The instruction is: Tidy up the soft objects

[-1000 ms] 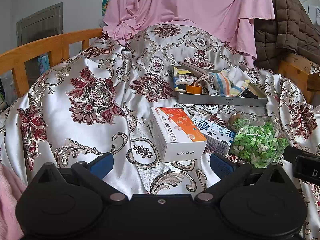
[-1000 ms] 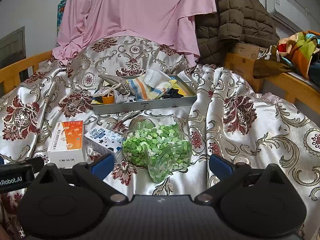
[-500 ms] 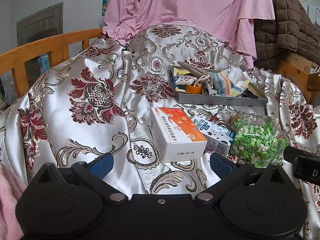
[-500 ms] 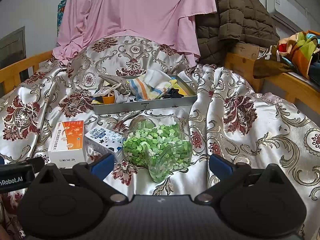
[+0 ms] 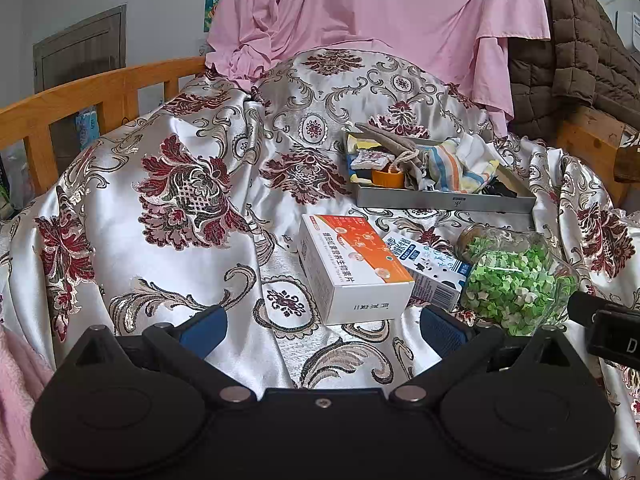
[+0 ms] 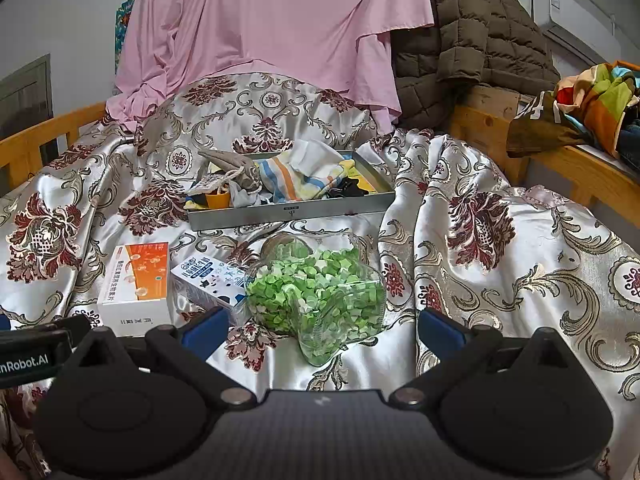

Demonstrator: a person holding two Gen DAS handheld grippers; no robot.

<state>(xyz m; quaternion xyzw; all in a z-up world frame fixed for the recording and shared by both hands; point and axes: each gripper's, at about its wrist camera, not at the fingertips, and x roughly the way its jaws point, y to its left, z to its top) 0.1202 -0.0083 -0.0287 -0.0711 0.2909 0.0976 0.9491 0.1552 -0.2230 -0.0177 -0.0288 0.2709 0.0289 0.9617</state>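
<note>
A grey metal tray point(image 5: 444, 201) point(image 6: 292, 213) sits on the floral satin bedspread and holds soft things: a striped cloth point(image 5: 460, 168) point(image 6: 304, 174), a grey drawstring pouch point(image 6: 236, 168), an orange cup point(image 5: 388, 178) point(image 6: 218, 199) and small dark items. My left gripper point(image 5: 322, 326) is open and empty, low over the bedspread before an orange-and-white box point(image 5: 354, 266). My right gripper point(image 6: 322, 328) is open and empty, just behind a clear star-shaped jar of green paper stars point(image 6: 320, 292) point(image 5: 516, 280).
A blue-and-white carton point(image 5: 428, 270) point(image 6: 212, 280) lies between the box point(image 6: 136, 284) and jar. A pink sheet point(image 6: 272, 28) and brown quilted coat point(image 6: 472, 28) hang behind. Wooden bed rails point(image 5: 92, 96) point(image 6: 560, 160) run at both sides. Colourful clothes point(image 6: 596, 96) lie at the right.
</note>
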